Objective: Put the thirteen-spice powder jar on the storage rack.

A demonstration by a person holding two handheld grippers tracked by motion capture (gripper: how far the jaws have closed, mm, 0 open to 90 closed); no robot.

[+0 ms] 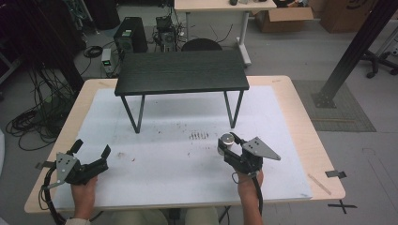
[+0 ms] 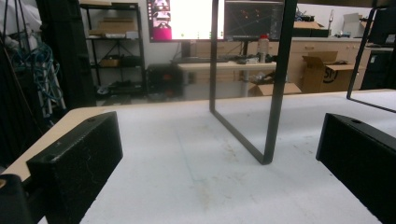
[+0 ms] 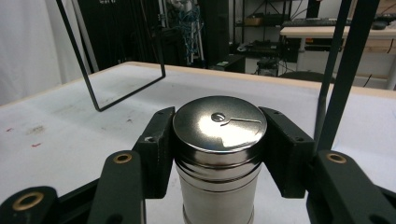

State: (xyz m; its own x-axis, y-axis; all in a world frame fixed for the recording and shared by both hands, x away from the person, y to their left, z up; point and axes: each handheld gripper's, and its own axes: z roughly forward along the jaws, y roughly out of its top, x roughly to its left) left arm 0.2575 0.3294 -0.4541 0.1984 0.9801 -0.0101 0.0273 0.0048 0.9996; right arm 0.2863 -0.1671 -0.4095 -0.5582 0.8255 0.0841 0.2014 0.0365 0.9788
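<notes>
My right gripper [image 1: 231, 146] is clamped on the metal can [image 3: 219, 154], near the right leg of the small black table [image 1: 182, 71] on the white mat [image 1: 164, 164]. I would lift it straight and slowly, keeping both pads just under the lid. The can is shiny steel, round, upright. My left gripper [image 1: 91, 149] stands apart, holding nothing, at the near left.

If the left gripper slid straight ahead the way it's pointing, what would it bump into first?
Probably the black metal leg of the small dark table. The left gripper is open with bare white tabletop between its jaws, and the leg stands ahead, slightly to one side, so it might just slip past.
</notes>
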